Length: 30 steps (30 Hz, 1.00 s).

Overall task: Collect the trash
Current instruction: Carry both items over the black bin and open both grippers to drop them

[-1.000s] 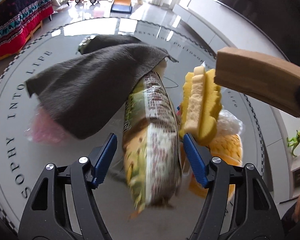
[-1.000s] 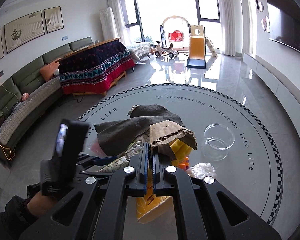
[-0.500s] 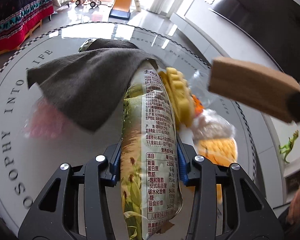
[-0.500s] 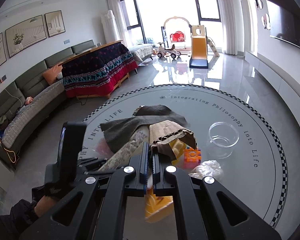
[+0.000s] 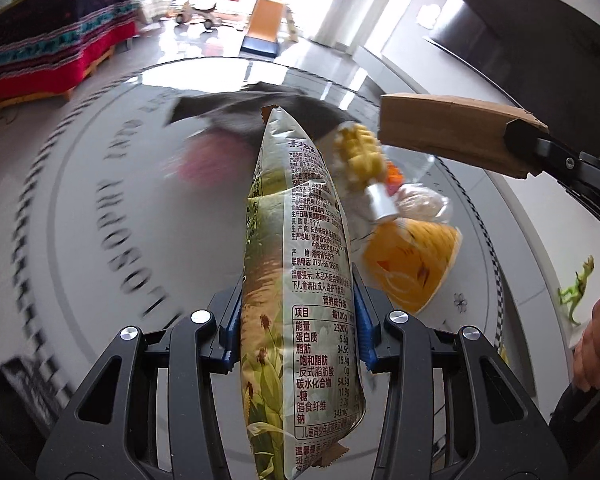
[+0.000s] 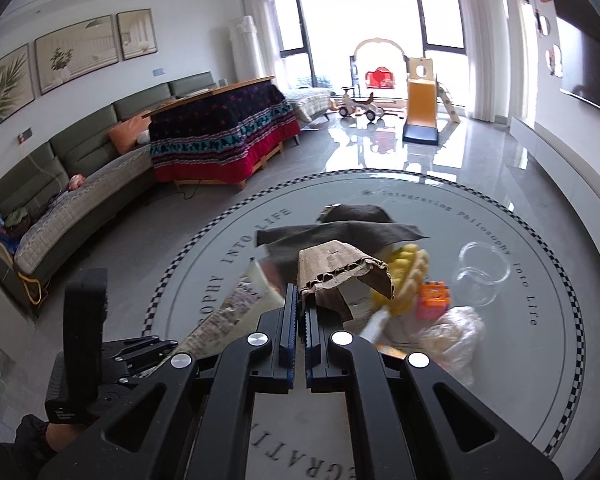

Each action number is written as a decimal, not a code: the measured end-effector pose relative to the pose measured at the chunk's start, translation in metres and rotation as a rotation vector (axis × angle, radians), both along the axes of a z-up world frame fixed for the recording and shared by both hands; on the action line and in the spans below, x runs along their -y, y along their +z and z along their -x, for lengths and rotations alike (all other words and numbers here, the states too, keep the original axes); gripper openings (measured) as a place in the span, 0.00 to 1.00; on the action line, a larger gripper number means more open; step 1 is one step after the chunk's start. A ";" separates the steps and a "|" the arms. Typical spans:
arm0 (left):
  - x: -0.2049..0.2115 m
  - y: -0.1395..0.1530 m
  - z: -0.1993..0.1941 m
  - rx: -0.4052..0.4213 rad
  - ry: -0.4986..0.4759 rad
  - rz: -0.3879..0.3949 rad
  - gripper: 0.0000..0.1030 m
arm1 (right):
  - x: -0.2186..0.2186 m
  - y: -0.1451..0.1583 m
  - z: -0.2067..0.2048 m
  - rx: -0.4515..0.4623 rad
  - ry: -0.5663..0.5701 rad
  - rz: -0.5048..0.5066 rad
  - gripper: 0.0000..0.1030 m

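Note:
My left gripper (image 5: 298,322) is shut on a green and silver snack bag (image 5: 300,280) and holds it above the round glass table (image 5: 112,216). The bag also shows in the right wrist view (image 6: 236,308). My right gripper (image 6: 300,312) is shut on a piece of brown cardboard (image 6: 336,272), which also shows in the left wrist view (image 5: 452,132), off to the right of the bag. On the table lie a yellow wrapper (image 5: 412,260), a crumpled clear plastic bag (image 5: 420,204) and a yellow brush (image 5: 360,152).
A dark grey cloth (image 6: 340,232) lies at the table's middle over something pink (image 5: 208,156). A clear plastic cup (image 6: 480,272) and an orange toy block (image 6: 432,296) sit to the right. A sofa (image 6: 80,184) and a covered table (image 6: 220,132) stand beyond.
My left gripper closed on the snack bag and lifted it off the table, pulling back from the pile. My right gripper kept hold of the cardboard.

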State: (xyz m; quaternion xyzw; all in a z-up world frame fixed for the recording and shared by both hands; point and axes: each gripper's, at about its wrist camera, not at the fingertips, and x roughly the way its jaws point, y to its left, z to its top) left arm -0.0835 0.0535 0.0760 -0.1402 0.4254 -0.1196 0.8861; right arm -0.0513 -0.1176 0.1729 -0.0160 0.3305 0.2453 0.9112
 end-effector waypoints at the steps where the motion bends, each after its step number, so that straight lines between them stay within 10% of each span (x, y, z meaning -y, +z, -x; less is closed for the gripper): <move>1: -0.009 -0.001 0.009 -0.002 0.017 -0.001 0.42 | -0.005 0.000 0.003 -0.001 0.010 0.001 0.04; 17: -0.135 -0.028 0.150 0.003 0.334 -0.047 0.42 | -0.155 -0.020 0.092 -0.058 0.358 0.003 0.04; 30: -0.234 -0.089 0.288 -0.164 0.717 -0.045 0.43 | -0.316 -0.072 0.199 -0.231 0.771 0.117 0.04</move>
